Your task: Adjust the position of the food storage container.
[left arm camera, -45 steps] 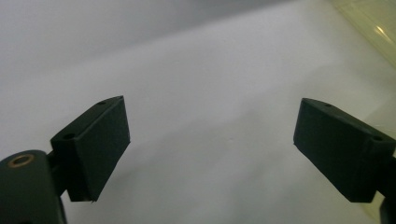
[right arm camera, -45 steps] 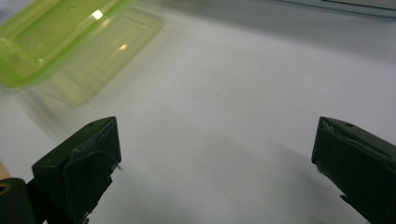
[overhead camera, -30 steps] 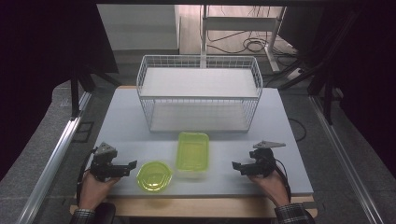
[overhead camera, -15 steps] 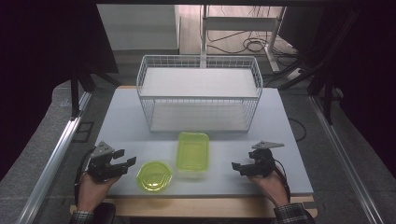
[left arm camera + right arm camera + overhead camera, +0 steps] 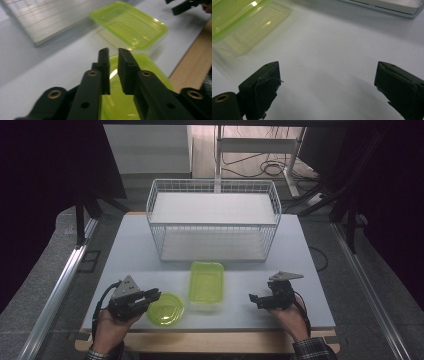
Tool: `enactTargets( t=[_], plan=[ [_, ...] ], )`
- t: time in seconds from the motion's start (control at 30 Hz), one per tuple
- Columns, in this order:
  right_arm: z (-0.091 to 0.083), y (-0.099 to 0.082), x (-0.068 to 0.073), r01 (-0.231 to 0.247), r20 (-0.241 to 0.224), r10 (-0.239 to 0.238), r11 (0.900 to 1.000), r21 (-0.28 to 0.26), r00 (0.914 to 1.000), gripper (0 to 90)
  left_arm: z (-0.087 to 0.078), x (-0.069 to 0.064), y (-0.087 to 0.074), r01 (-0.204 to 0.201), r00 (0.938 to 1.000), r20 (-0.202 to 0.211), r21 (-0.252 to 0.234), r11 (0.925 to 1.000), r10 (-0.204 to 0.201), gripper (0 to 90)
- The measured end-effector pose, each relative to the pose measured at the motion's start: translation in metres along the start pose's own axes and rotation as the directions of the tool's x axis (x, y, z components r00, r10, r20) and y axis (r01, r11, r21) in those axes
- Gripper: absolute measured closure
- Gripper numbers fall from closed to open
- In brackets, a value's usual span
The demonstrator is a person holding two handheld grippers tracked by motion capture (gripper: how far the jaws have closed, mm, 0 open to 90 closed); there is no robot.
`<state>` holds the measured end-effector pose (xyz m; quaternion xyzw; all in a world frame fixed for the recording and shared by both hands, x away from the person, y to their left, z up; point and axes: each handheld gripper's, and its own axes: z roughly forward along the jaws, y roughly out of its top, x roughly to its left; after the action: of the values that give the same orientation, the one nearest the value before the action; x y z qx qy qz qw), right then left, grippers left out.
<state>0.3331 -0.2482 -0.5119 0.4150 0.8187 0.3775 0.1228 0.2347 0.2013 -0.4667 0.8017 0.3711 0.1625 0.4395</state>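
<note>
A round yellow-green lid (image 5: pixel 166 309) lies near the table's front edge, and a rectangular yellow-green container (image 5: pixel 206 281) sits just behind it to the right. My left gripper (image 5: pixel 154 295) hovers at the lid's left edge. Its jaws have just been closing. In the left gripper view they (image 5: pixel 113 51) stand almost together above the lid (image 5: pixel 150 70), a thin gap between them holding nothing, with the container (image 5: pixel 130 23) beyond. My right gripper (image 5: pixel 253 298) rests right of the container, open (image 5: pixel 328 66) over bare table, with the container (image 5: pixel 244 25) at its upper left.
A white wire basket (image 5: pixel 212 220) with a flat shelf stands at the back middle of the grey table (image 5: pixel 130 255). The wooden front edge (image 5: pixel 197 60) runs close behind the lid. Dark floor, rails and cables surround the table.
My left gripper's jaws have gone from wide apart to nearly together, and that hand has lifted and shifted right toward the round lid. The lid, the container and the right gripper have stayed put.
</note>
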Motion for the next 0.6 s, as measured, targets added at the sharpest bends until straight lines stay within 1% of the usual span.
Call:
enactTargets(
  t=[0.03,0.07,0.1,0.13,0.17,0.2,0.23,0.27,0.3,0.33,0.37,0.4,0.43,0.47,0.5,0.6],
  plan=[
    [0.000,0.000,0.000,0.003,0.003,-0.003,1.0000,0.004,1.0000,6.9,0.000,-0.003,0.001,-0.014,0.9999,0.006,0.005,0.9999,0.014,84.8],
    [0.001,0.000,0.000,0.010,0.006,-0.010,0.9999,0.005,0.9999,7.0,0.000,-0.003,0.001,-0.014,0.9999,0.006,0.005,0.9999,0.014,87.2],
    [0.001,0.000,0.000,0.013,0.008,-0.013,0.9999,0.005,0.9999,7.1,0.002,-0.009,0.004,-0.029,0.9991,0.030,0.007,0.9995,0.029,89.5],
    [0.001,0.000,0.000,0.013,0.008,-0.013,0.9999,0.005,0.9999,7.1,0.002,-0.009,0.004,-0.029,0.9991,0.030,0.007,0.9995,0.029,90.0],
    [0.001,0.000,0.001,0.017,0.008,-0.017,0.9998,0.005,0.9998,7.4,0.004,-0.012,0.004,-0.035,0.9984,0.045,0.011,0.9993,0.034,90.0],
    [0.001,0.000,0.001,0.018,0.009,-0.018,0.9998,0.004,0.9998,7.4,0.008,-0.021,0.006,-0.061,0.9961,0.065,0.030,0.9977,0.059,90.0],
    [0.000,0.000,0.001,0.020,0.006,-0.020,0.9998,0.003,0.9998,7.4,0.010,-0.025,0.007,-0.078,0.9947,0.071,0.044,0.9960,0.075,90.0],
    [0.000,0.000,0.000,0.023,0.003,-0.023,0.9997,-0.001,0.9997,7.5,0.012,-0.029,0.007,-0.090,0.9933,0.079,0.055,0.9945,0.085,90.0],
    [0.000,0.000,0.000,0.023,0.003,-0.023,0.9997,-0.001,0.9997,7.5,0.012,-0.029,0.007,-0.090,0.9933,0.079,0.055,0.9945,0.085,90.0],
    [0.000,0.000,0.000,0.024,0.000,-0.024,0.9997,-0.003,0.9997,7.5,0.014,-0.033,0.008,-0.099,0.9917,0.088,0.061,0.9932,0.093,90.0],
    [0.000,0.000,0.001,0.031,-0.002,-0.031,0.9995,-0.004,0.9995,7.6,0.017,-0.040,0.009,-0.118,0.9881,0.107,0.068,0.9906,0.111,90.0],
    [0.000,0.000,0.001,0.035,-0.001,-0.035,0.9994,-0.002,0.9994,7.7,0.019,-0.043,0.009,-0.127,0.9862,0.116,0.070,0.9894,0.118,90.0],
    [0.000,0.000,0.001,0.038,0.000,-0.038,0.9993,0.000,0.9993,7.7,0.019,-0.043,0.009,-0.127,0.9862,0.116,0.070,0.9894,0.118,90.0],
    [0.000,0.000,0.001,0.039,0.001,-0.039,0.9992,0.001,0.9992,7.7,0.020,-0.046,0.009,-0.132,0.9851,0.121,0.073,0.9886,0.123,90.0],
    [0.000,0.000,0.001,0.040,0.002,-0.040,0.9992,-0.001,0.9992,7.7,0.022,-0.050,0.008,-0.145,0.9824,0.131,0.085,0.9858,0.133,90.0],
    [0.000,0.000,0.001,0.042,0.005,-0.042,0.9991,0.000,0.9991,7.9,0.023,-0.053,0.005,-0.149,0.9811,0.138,0.094,0.9844,0.135,90.0]
  ],
)
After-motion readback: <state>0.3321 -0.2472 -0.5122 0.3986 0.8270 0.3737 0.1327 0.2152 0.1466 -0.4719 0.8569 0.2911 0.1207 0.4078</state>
